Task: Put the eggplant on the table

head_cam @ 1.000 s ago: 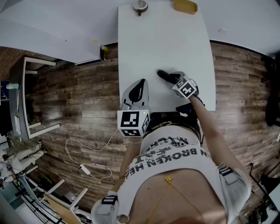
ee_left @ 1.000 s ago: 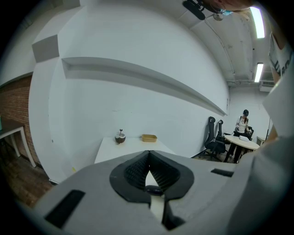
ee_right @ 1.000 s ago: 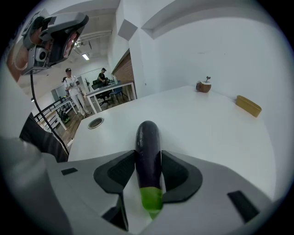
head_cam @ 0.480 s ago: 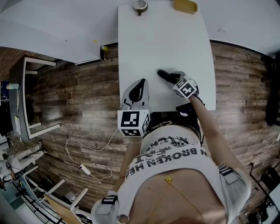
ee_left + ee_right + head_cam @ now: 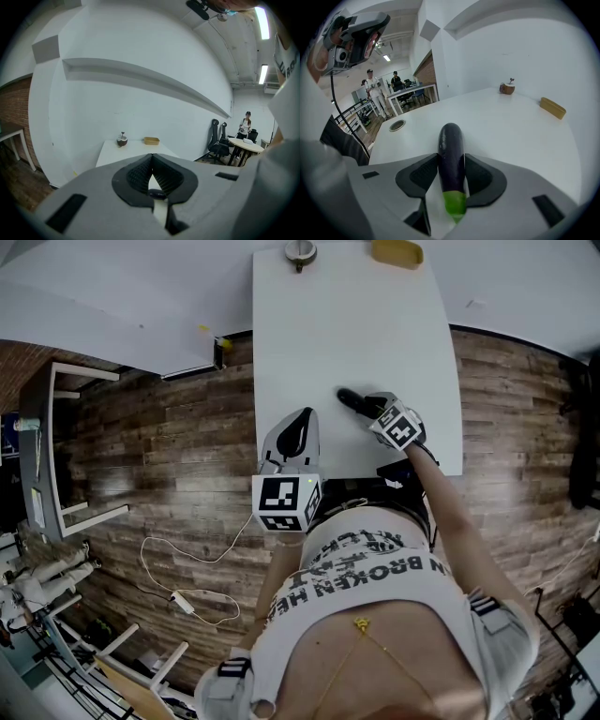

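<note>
A dark purple eggplant with a green stem end lies lengthwise between the pads of my right gripper, which is shut on it. In the head view the eggplant sticks out from the right gripper over the near part of the white table. Whether it touches the tabletop I cannot tell. My left gripper hangs over the table's near left corner. In the left gripper view its jaws are shut with nothing between them.
At the table's far end stand a small brown round pot and a tan tray. A round cable hole sits in the tabletop's left side. Wooden floor with a white cable lies left; people stand in the background.
</note>
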Available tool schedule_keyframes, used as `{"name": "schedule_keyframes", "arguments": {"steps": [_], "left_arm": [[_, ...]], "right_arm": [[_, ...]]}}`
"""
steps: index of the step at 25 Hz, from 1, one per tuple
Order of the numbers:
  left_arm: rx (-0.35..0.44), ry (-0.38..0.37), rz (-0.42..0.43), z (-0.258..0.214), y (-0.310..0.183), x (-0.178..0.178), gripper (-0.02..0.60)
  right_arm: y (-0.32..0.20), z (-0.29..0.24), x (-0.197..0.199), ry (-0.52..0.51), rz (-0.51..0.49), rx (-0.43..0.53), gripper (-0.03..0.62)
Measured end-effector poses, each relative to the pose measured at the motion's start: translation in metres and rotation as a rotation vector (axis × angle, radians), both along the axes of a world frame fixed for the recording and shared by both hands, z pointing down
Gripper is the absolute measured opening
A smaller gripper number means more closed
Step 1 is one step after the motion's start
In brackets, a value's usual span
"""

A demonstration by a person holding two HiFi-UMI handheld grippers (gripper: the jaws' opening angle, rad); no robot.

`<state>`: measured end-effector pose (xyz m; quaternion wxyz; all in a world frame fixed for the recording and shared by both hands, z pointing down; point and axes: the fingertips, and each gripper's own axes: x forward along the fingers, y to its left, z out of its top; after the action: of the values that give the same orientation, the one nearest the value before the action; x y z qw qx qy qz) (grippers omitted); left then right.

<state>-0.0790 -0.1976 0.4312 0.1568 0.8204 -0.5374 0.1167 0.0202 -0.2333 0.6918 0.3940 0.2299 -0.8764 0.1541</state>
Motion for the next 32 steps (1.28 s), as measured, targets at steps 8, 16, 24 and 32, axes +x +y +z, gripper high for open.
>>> {"name": "schedule_keyframes", "arguments": {"steps": [8, 16, 24, 32], "left_arm": [[0.0, 0.006, 0.0, -0.0019, 0.0001, 0.0001, 0.006], [0.0, 0.005, -0.001, -0.0018, 0.001, -0.0008, 0.006], [-0.003, 0.005, -0.004, 0.0001, -0.0005, -0.0019, 0.006], [-0.003, 0.006, -0.004, 0.0, -0.0007, -0.0017, 0.006]], "right_arm": [[-0.0003, -0.0007, 0.0007, -0.001, 0.003, -0.002, 0.178], [0.0033, 0.0003, -0.0001, -0.014, 0.007, -0.032, 0.189], [0.0039, -0.001, -0.0038, -0.043, 0.004, -0.046, 0.221], [0.0033, -0.004, -0.0036, -0.052, 0.007, -0.037, 0.233]]}}
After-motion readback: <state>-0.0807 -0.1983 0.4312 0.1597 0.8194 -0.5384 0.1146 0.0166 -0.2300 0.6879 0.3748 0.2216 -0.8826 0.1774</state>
